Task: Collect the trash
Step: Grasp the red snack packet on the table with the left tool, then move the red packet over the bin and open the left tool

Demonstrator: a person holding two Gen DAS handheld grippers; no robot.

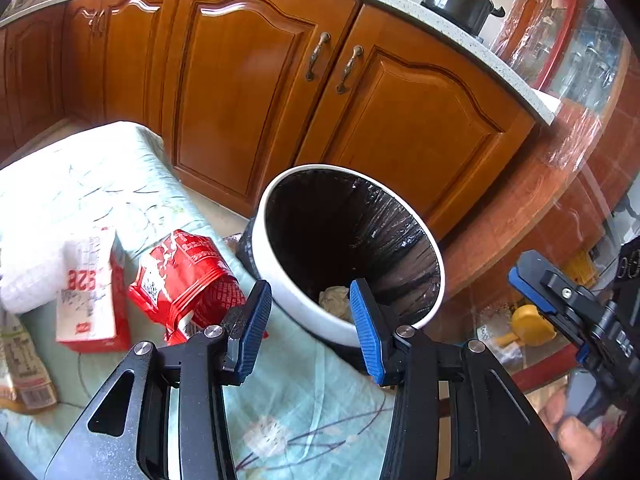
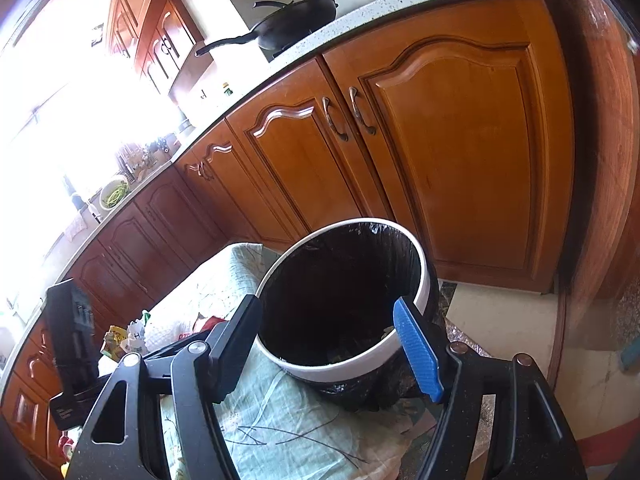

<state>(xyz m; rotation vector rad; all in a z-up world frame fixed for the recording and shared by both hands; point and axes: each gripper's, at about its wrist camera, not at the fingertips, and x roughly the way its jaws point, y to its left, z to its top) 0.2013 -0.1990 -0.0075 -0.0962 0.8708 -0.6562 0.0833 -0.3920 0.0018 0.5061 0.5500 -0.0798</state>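
Both claws are standing open and carrying nothing. In the left wrist view the left claw is pointing at the near rim of the white bin, centre of frame; the red packet is lying on the green cloth, just left of that claw, long axis running lower left to upper right. The red-and-white carton is lying further left. The right claw is hanging over the bin mouth, so the left one is judged nearer the trash

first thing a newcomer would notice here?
The white bin with a black liner, centre frame beside the cloth-covered surface, with a crumpled wad inside. Left of it on the cloth lie a red packet and a red-and-white carton. Both the left gripper and right gripper have empty jaws.
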